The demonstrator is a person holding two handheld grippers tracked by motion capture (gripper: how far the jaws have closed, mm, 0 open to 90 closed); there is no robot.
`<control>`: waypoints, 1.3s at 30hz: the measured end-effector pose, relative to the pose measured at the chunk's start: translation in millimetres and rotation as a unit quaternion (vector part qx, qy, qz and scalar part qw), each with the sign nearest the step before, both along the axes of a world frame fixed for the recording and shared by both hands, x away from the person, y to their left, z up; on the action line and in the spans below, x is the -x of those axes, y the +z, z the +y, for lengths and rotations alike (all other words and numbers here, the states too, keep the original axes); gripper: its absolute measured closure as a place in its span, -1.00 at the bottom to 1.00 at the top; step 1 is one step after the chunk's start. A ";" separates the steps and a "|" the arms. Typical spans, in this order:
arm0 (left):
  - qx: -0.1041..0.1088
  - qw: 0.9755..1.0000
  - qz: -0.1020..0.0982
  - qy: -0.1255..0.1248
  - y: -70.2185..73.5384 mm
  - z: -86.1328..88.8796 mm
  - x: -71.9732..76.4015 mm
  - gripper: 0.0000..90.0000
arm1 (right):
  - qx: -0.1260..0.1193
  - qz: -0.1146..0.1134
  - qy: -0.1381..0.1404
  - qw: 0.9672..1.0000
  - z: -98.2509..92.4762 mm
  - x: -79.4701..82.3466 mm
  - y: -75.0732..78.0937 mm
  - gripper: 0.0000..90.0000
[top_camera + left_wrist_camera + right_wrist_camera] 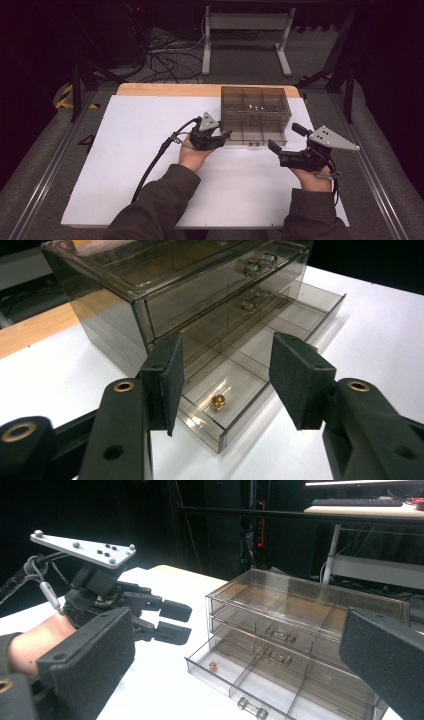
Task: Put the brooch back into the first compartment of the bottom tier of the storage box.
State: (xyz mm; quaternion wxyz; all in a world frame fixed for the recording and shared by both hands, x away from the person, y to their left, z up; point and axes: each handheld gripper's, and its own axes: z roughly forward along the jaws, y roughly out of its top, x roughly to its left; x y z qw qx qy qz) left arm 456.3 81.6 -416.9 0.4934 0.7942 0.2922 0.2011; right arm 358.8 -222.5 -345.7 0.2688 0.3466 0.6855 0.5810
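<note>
Hands enter the high view from below, each carrying a gripper. The left gripper (220, 138) sits at the near left corner of a smoky clear drawer box (255, 102) on the white table (125, 165), its tips just beside the box's pulled-out bottom drawer (255, 140); the jaws stand a little apart with nothing between them. The right gripper (284, 141) is near the drawer's other end, just off the box's near right corner, jaws spread wide and empty. A black cable (150, 167) trails from the left gripper back across the table.

Seen from the left gripper view, the two black pads (172, 382) are parted, clamped on nothing. Beyond and between them lies the open bottom drawer (240, 390), divided into compartments, and in the compartment closest to the gripper rests a small gold ball (218, 401), lying free, touched by neither pad. Above the drawer the box (110, 325) shows two closed drawers with clear handles.

In the right gripper view the near pads (95, 665) stand far apart at the picture's two sides, holding nothing. Ahead of them is the drawer box (300, 600) with its bottom drawer (250, 680) drawn out; the gold ball (213, 666) lies in the end compartment, the one nearest the left gripper (182, 622), whose jaws are parted just beside and above that corner.
</note>
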 end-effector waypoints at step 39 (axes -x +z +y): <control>0.045 0.998 -0.040 0.006 32.8 56.1 40.0 -0.52 | 0.018 0.000 -0.002 1.000 9.3 -2.2 -3.0 -0.96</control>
